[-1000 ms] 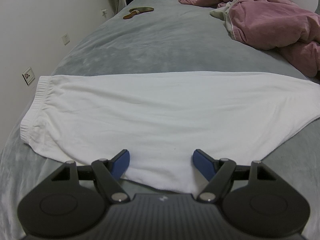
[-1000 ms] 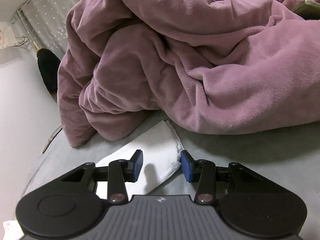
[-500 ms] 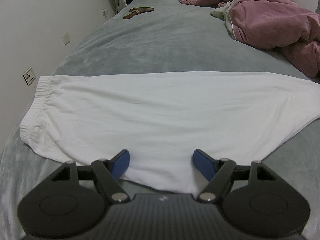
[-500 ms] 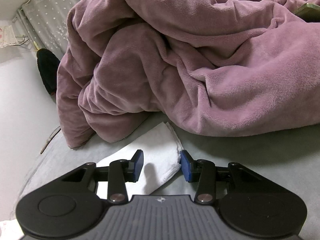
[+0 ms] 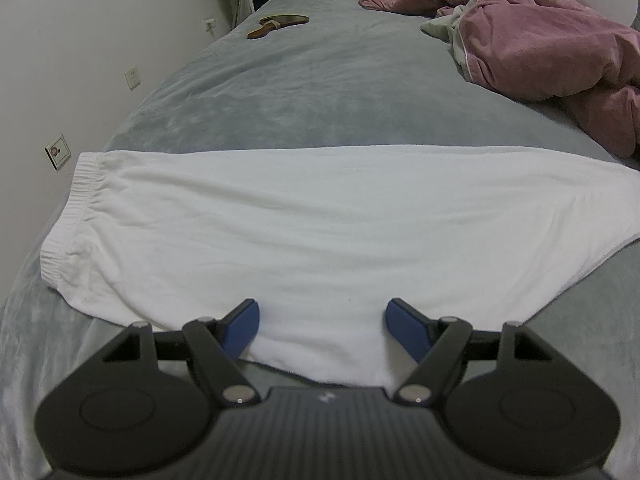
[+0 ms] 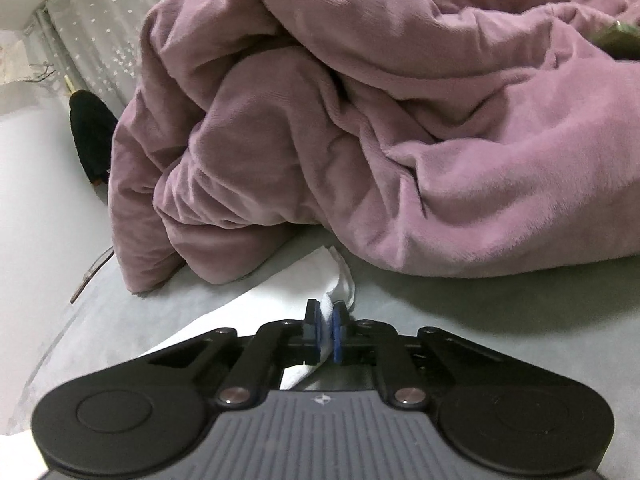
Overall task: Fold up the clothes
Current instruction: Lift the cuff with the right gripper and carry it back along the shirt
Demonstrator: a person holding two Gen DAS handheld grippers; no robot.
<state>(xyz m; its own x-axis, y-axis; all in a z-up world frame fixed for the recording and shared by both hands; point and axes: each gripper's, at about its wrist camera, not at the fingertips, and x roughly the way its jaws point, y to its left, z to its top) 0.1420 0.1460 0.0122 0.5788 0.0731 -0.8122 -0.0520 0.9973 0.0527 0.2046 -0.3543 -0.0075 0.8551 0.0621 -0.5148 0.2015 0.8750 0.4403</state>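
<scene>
A: Pinching the leg end of the white trousers (image 6: pixel 320 276), the right gripper (image 6: pixel 326 330) has its blue pads pressed together with a sliver of white cloth between them.

B: And the other one?

A: The left gripper (image 5: pixel 322 326) has its pads spread wide, low over the near edge of the trousers (image 5: pixel 304 224), holding nothing.

B: How do the trousers lie?

A: Flat across a grey bed (image 5: pixel 320 92), smooth, in a single long band. The elastic waistband (image 5: pixel 76 208) is at the left, beside a white wall (image 5: pixel 80 40); the legs taper away to the right.

B: Which step is this, in your judgement?

A: The leg end looks gripped for a fold toward the waistband. That would call for lifting the cuff clear and carrying it leftward, keeping the edges in line, perhaps with the left gripper steadying the near edge.

B: Any obstacles?

A: A heaped mauve quilt (image 6: pixel 400 120) sits just behind the cuff, almost touching it, so a lift could snag it. Beyond the trousers the bed is open; a dark hand mirror (image 5: pixel 280 24) lies far off near the head. The waistband sits close to the bed's left edge.
</scene>
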